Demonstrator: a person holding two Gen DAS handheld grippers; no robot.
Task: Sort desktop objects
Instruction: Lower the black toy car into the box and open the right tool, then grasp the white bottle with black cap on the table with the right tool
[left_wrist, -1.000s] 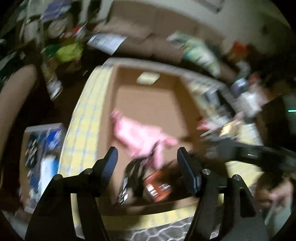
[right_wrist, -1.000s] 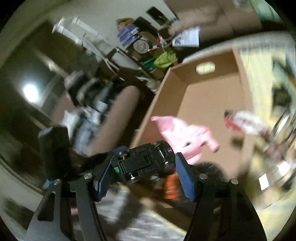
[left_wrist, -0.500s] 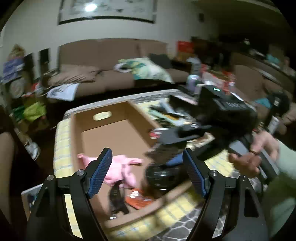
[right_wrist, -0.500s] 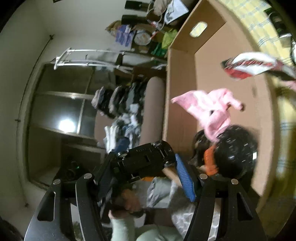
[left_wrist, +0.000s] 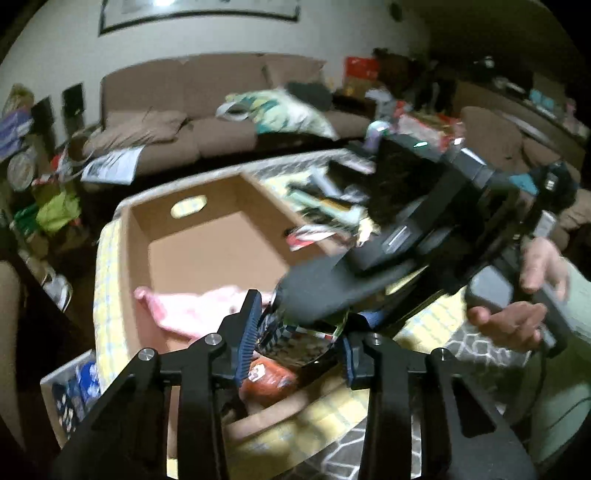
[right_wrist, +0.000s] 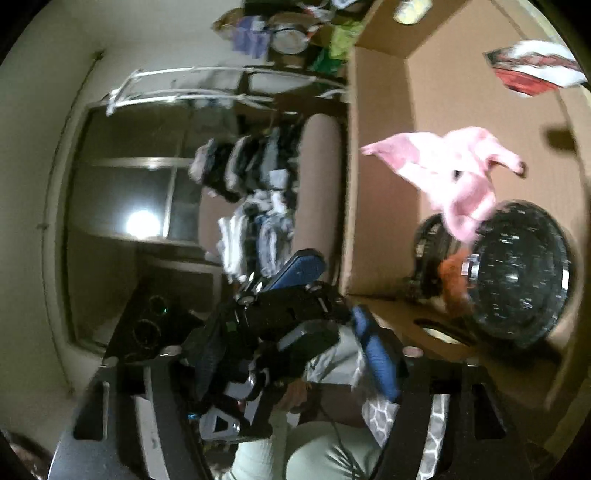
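- Cardboard box (left_wrist: 207, 236): sits open on a yellow checked cloth (left_wrist: 105, 295); a handle slot is cut in its far wall.
- Contents: a pink cloth (right_wrist: 454, 170), an orange item (left_wrist: 267, 376) and a black speckled round object (right_wrist: 517, 273) lie at the near end of the box.
- Left gripper (left_wrist: 299, 339): jaws spread on either side of a shiny patterned item (left_wrist: 295, 338); whether the pads press it I cannot tell, as blur and the other tool cover it.
- Right gripper (right_wrist: 314, 332): clenched on a black toy car (right_wrist: 291, 314), held just outside the box's near corner.
- The person's right hand (left_wrist: 517, 317) grips that tool's handle.
- A brown sofa (left_wrist: 192, 107) stands behind.
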